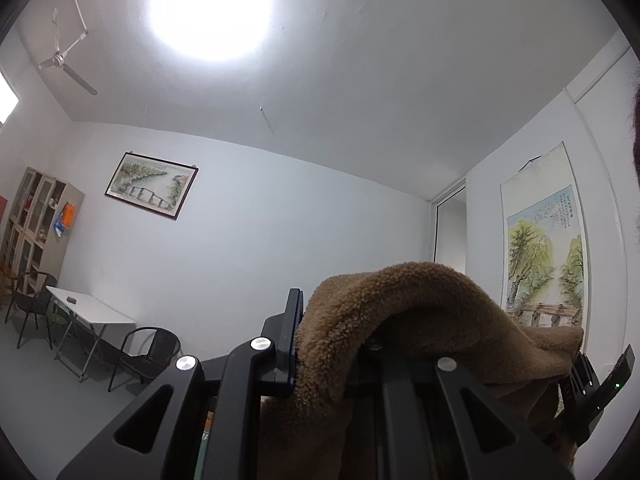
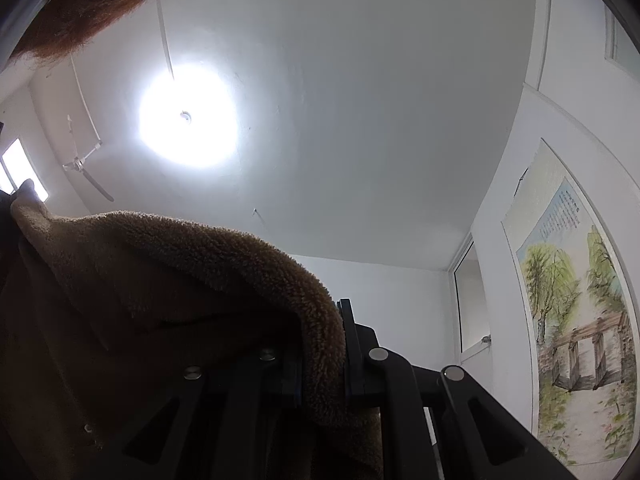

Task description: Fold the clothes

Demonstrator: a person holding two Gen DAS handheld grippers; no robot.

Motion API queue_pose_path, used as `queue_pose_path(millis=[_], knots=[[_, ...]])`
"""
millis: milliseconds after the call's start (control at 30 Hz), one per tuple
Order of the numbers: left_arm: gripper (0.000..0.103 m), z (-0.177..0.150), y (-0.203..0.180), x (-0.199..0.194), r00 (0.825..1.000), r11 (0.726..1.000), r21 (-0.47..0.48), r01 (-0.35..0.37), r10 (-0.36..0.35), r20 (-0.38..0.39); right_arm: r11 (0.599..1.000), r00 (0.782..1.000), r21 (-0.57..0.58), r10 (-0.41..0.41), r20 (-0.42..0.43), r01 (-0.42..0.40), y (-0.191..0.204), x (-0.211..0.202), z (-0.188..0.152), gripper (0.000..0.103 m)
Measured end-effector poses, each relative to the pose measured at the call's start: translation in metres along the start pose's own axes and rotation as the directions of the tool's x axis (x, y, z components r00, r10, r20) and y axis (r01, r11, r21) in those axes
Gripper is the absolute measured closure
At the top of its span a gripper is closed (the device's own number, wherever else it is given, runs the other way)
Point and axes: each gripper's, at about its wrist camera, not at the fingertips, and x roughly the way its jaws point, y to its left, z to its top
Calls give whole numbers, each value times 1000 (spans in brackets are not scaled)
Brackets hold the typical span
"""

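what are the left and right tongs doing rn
Left tongs: shut on the brown fleece garment.
Right tongs: shut on the same garment.

White walls, white ceiling. Round ceiling light (image 1: pixel 208 8) blazing (washes out its own fitting). Ceiling fan (image 1: pixel 66 62) near the left corner. Framed landscape painting (image 1: pixel 151 185) on far wall; hanging scroll (image 1: pixel 546 248) on right. Folding table (image 1: pixel 90 310), black chairs (image 1: pixel 146 354), glass-door cabinet (image 1: pixel 34 224). Grey floor.
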Motion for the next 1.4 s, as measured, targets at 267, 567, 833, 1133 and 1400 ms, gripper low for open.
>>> queue_pose_path(millis=[267,567,833,1133,1400], knots=[[88,3,0,-7,1000,1000,-1,-2,2,17,999,1000,31,26,4,-26,15,-21,10,89],[88,5,8,-18,999,1000,-23,-4,5,46,998,999,27,48,14,-48,28,-36,19,89],[88,-1,16,-17,1000,999,-53,-2,3,27,999,999,6,50,-12,-50,41,-53,20,89],[88,3,13,-10,999,998,-46,30,-29,25,998,997,33,60,-48,-59,45,-65,22,89],[88,2,20,5,998,995,-76,62,-62,6,999,999,-18,26,-47,-27,76,-120,31,89]])
